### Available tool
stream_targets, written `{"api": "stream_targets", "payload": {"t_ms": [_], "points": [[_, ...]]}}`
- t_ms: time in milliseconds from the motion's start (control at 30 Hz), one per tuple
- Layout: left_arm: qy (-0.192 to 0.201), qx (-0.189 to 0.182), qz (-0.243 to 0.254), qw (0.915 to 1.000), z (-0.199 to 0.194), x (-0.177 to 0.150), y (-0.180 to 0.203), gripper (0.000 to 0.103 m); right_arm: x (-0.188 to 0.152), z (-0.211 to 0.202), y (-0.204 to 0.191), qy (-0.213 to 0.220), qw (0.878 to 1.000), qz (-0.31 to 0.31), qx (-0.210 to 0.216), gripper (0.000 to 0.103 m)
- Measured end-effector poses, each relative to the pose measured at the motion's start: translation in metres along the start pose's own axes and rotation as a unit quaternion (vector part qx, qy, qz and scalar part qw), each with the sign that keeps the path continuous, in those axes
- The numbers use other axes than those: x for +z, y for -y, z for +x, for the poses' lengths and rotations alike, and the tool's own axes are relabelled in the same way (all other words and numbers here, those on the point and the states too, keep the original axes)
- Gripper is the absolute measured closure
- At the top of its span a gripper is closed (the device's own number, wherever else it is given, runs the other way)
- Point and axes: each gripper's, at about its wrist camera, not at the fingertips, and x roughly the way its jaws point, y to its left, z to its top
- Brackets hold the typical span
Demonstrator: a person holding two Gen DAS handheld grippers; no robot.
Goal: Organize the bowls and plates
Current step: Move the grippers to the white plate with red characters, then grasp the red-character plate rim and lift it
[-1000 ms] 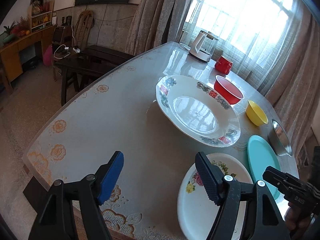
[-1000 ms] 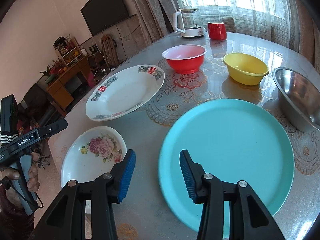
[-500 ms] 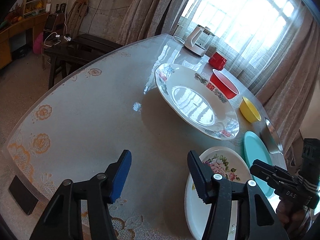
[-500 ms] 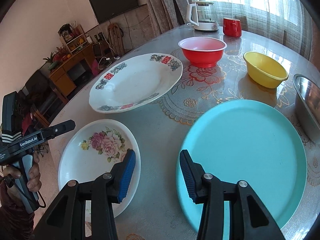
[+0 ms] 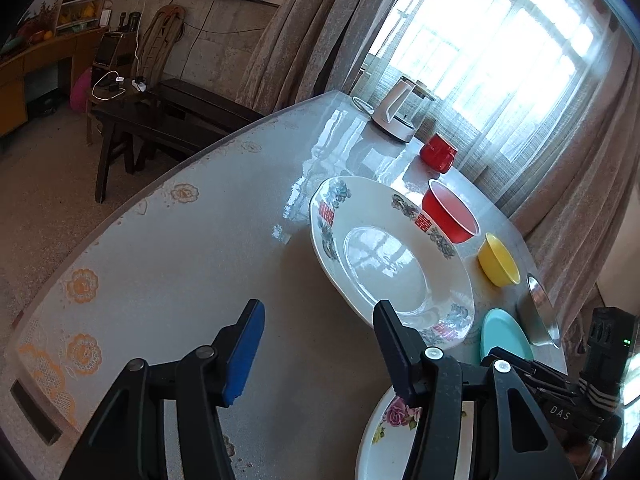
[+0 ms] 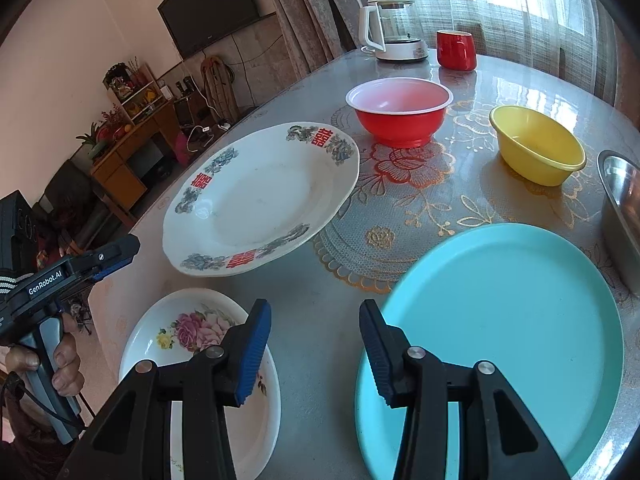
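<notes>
My left gripper [image 5: 320, 344] stands open and empty above bare tabletop, just short of the large white patterned plate [image 5: 384, 264]. A small flowered plate [image 5: 384, 432] lies under its right finger. My right gripper [image 6: 314, 336] is open too, with nothing between its fingers, over the gap between the flowered plate [image 6: 192, 332] and the teal plate [image 6: 500, 340]. Behind these sit the large plate [image 6: 260, 196], a red bowl [image 6: 400, 112], a yellow bowl [image 6: 536, 148] and a steel bowl [image 6: 622, 200]. The left gripper [image 6: 116, 250] shows at the left, held by a hand.
A white kettle [image 6: 394, 28] and a red mug [image 6: 456, 50] stand at the table's far end by the curtained window. The table's curved edge [image 5: 120, 220] runs along the left, with a dark bench [image 5: 160, 120] and floor beyond.
The left gripper's jaws have narrowed and it has drifted left, off the flowered plate towards the large plate. The right gripper has slid left, from over the teal plate's rim to the gap between plates.
</notes>
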Motion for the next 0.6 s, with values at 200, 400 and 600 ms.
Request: {"api": "stream_targets", "payload": {"t_ms": [200,400,600], "points": [[0.033,0.023,0.016,0.9991,0.002,0.020,0.000,0.043,0.020,0.002,0.003,0.009,1.000,0.010,0.010,0.056],[0.008,0.012,0.017,0.9998,0.023,0.041,-0.003,0.050,0.038,0.017,0.012,-0.002,0.999,0.041,0.018,0.056],[-0.030,0.015,0.027,0.9991,0.050,0.058,-0.002,0.065,0.054,0.033,0.025,-0.006,0.997,0.074,0.023,0.056]]}}
